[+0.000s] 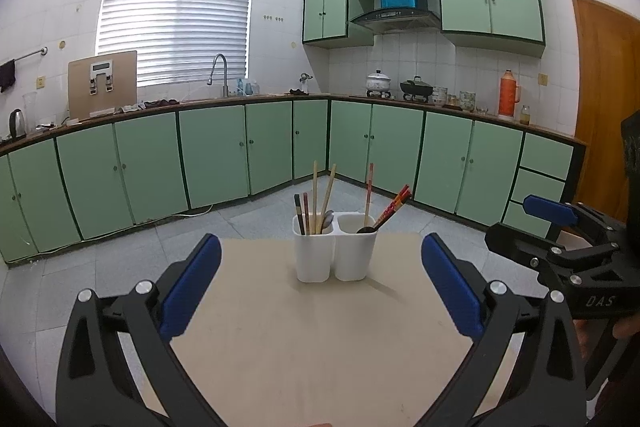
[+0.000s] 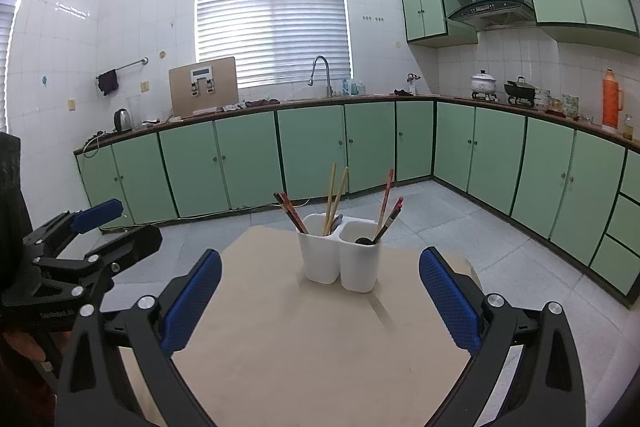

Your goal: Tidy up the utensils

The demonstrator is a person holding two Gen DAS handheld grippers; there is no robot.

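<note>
Both tongs wide, empty: left gripper (image 1: 320, 291), right gripper (image 2: 320, 295). White two-compartment holder (image 1: 335, 251) upright mid-table (image 1: 320, 347), chopsticks (image 1: 320, 199) and spoons in both compartments. Green cabinets (image 1: 212, 155) beyond.

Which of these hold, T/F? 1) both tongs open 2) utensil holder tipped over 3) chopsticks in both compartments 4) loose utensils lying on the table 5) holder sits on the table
1) Left tongs and right tongs are open: true.
2) Utensil holder is tipped over: false, it stands upright.
3) Chopsticks stand in both compartments: true.
4) Loose utensils lie on the table: false, none are visible there.
5) The holder sits on the table: true.
</note>
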